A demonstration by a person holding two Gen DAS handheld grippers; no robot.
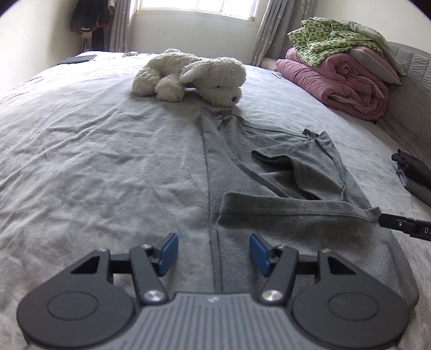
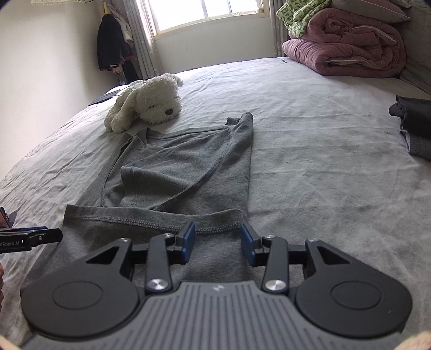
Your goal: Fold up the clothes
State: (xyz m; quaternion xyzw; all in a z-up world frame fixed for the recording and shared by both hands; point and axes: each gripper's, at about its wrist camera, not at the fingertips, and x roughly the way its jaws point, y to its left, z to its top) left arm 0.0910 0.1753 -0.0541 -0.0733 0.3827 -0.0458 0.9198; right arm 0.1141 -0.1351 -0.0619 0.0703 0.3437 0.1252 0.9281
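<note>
- grey t-shirt point(image 1: 282, 172) lies on the bed, partly folded: sides turned inward, a sleeve lying on top of the body, bottom hem doubled back into a thick band across the near end
- in the right wrist view the same shirt point(image 2: 186, 172) runs lengthwise away from the camera, collar end next to the plush dog
- right gripper point(image 2: 217, 243) sits low over the near right corner of the folded hem; jaws apart, blue pads on either side of the hem edge, no cloth pinched between them
- left gripper point(image 1: 214, 250) hovers just short of the shirt's near left edge; jaws wide apart, nothing between them, only shirt fabric and sheet below
- each gripper's tip shows at the edge of the other's view, both at the same end of the shirt
- light grey bedsheet point(image 1: 94, 150) wrinkled, covers the whole bed
- white plush dog point(image 1: 194, 76) lies on its side beyond the shirt, touching or nearly touching the collar end
- pink quilt point(image 1: 342, 80) rolled up at the far right corner by the headboard, green patterned blanket point(image 1: 331, 40) piled on top of it
- dark folded clothes point(image 2: 416, 121) at the right edge of the bed, well apart from the shirt
- window point(image 2: 204, 13) with curtains on the far wall, dark jacket point(image 2: 111, 43) hanging in the corner to its left
- small dark flat object point(image 1: 78, 58) at the far left edge of the bed, too small to identify
</note>
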